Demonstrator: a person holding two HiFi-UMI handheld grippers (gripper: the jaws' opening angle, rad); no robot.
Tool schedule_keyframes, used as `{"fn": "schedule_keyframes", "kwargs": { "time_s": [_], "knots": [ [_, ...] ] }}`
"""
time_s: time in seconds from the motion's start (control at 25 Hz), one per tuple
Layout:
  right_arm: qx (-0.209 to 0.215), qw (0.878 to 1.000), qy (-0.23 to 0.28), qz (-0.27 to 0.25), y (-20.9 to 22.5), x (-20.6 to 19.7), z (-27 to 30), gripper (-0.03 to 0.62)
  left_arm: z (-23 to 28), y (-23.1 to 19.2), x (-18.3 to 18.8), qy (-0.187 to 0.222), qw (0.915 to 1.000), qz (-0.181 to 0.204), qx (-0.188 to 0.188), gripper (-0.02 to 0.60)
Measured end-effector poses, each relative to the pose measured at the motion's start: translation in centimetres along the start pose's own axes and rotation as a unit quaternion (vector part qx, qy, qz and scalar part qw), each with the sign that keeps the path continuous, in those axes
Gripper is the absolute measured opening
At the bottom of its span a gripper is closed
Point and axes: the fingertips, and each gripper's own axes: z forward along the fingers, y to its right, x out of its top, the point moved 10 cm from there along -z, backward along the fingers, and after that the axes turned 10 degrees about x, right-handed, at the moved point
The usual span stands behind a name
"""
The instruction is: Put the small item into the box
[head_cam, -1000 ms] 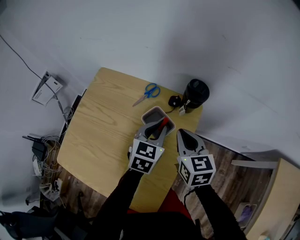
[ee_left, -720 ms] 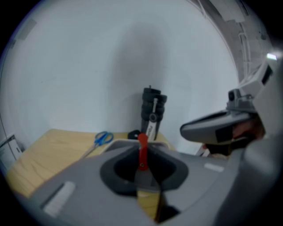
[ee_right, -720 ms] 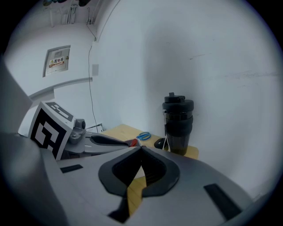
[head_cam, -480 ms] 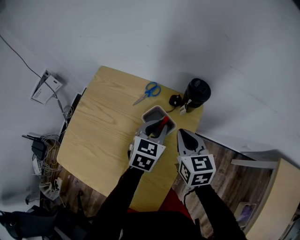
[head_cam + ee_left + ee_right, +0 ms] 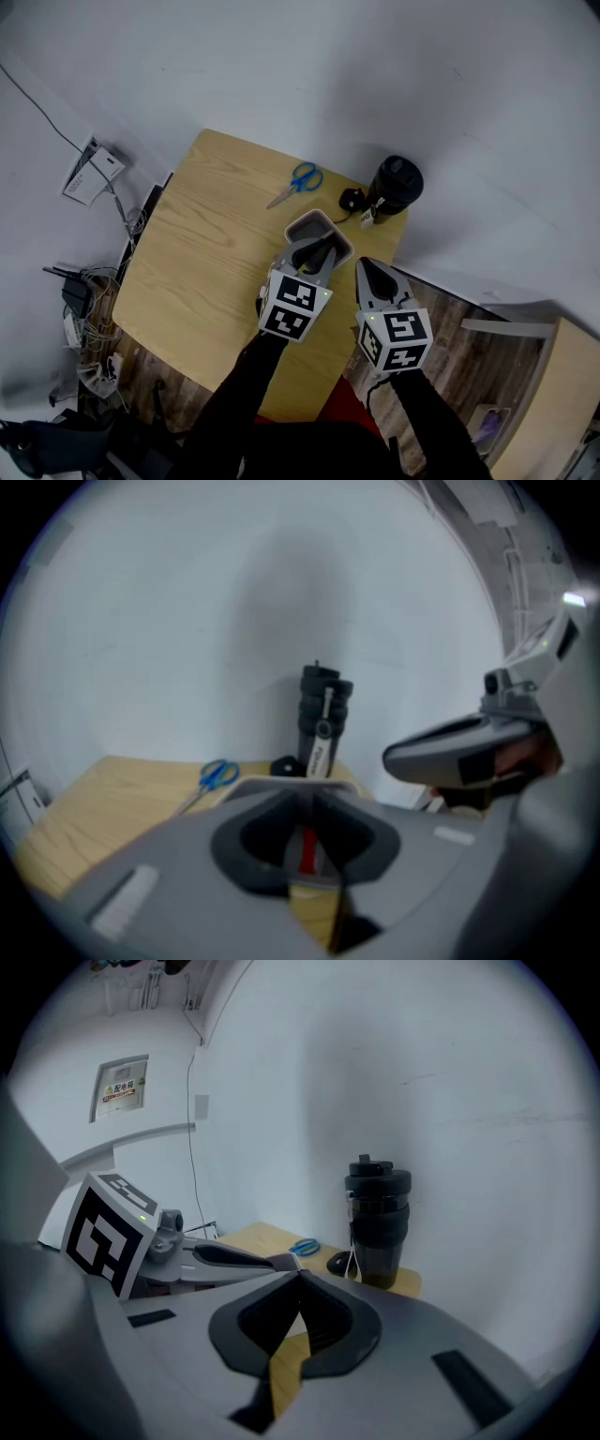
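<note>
A small white box (image 5: 302, 225) stands on the wooden table (image 5: 206, 253). My left gripper (image 5: 321, 246) hangs right over its opening, jaws closed. In the left gripper view a thin red item (image 5: 307, 850) shows at the seam between the jaws of that gripper (image 5: 314, 797), with the box rim (image 5: 239, 784) just beyond. From the head view the red item is hidden by the jaws. My right gripper (image 5: 373, 272) is shut and empty, off the table's near right edge beside the left one; its closed tips (image 5: 300, 1275) point toward the table.
Blue scissors (image 5: 298, 184) lie behind the box. A black tumbler (image 5: 394, 186) stands at the table's far right corner, with a small black object (image 5: 350, 200) next to it. Cables and a power strip (image 5: 84, 309) lie on the floor at left.
The left gripper has shifted slightly over the box. The red item, visible between its jaws from above before, no longer shows in the head view. The right gripper has stayed put.
</note>
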Motion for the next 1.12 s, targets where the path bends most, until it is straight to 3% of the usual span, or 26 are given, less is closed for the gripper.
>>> {"fn": "schedule_keyframes", "kwargs": {
  "time_s": [0.6, 1.12],
  "knots": [
    [-0.001, 1.0, 0.015, -0.011, -0.3, 0.9, -0.6, 0.008, -1.4, -0.6, 1.2, 0.035, 0.999, -0.015, 0.021, 0.005],
    [0.0, 0.999, 0.027, -0.029, -2.1, 1.5, -2.0, 0.008, -4.2, -1.0, 0.7, 0.053, 0.9976, -0.036, 0.026, 0.003]
  ]
}}
